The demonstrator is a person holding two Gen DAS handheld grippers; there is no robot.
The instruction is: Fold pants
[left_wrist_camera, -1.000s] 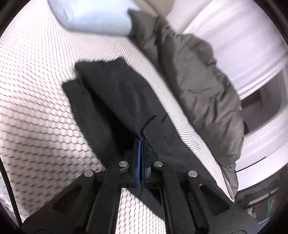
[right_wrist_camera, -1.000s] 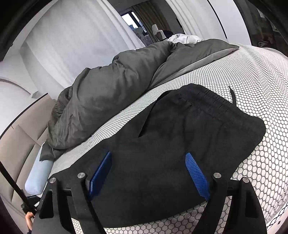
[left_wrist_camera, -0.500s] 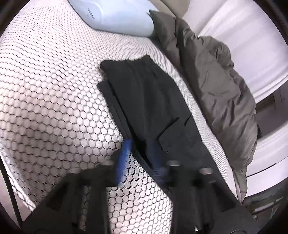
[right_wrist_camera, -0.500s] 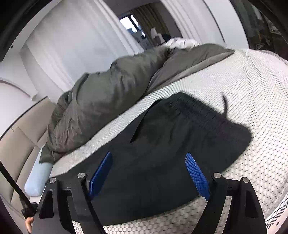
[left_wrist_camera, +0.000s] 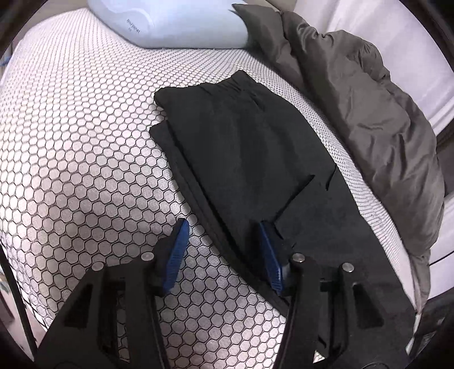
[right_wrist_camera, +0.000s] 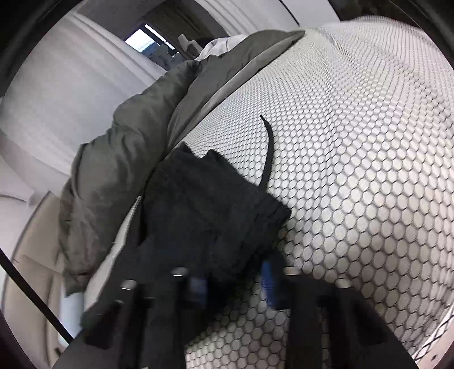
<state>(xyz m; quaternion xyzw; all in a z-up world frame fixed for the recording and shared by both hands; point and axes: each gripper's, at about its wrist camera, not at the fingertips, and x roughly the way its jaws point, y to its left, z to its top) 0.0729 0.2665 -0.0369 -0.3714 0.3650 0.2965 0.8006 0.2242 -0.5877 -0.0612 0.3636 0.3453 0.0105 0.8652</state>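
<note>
- Standing at 6 o'clock in the left wrist view, the left gripper (left_wrist_camera: 224,251) has its jaws spread. They have just been opening. Its blue pads (left_wrist_camera: 176,252) grip nothing. One pad is over bare bedding, the other over black cloth, and the near edge of the cloth runs between them.
- The right gripper (right_wrist_camera: 234,286), at 6 o'clock in the right wrist view, is blurred. Its jaws have just been closing, with a gap between the pads. The waist edge of the garment sits in that gap. Whether either pad touches the fabric cannot be told.
- The pants (left_wrist_camera: 255,159) are black and lie flat on the bed, folded lengthwise. In the left view they run from centre out to 5 o'clock. The top layer sits slightly inside the bottom one along the 9 o'clock edge.
- The same pants (right_wrist_camera: 204,215) sit at centre-left in the right view, with the gathered waistband toward 3 o'clock.
- A thin black drawstring (right_wrist_camera: 268,153) trails from the waistband toward 12 o'clock, lying on the cover.
- The mattress cover (left_wrist_camera: 85,142) is white with a dark hexagon print and lies under everything.
- A rumpled grey duvet (left_wrist_camera: 369,113) lies alongside the pants from 1 to 4 o'clock.
- A pale blue pillow (left_wrist_camera: 176,25) is at 12 o'clock, well apart from the pants.
- A window (right_wrist_camera: 140,39) is at 11 o'clock in the right view, far off.
</note>
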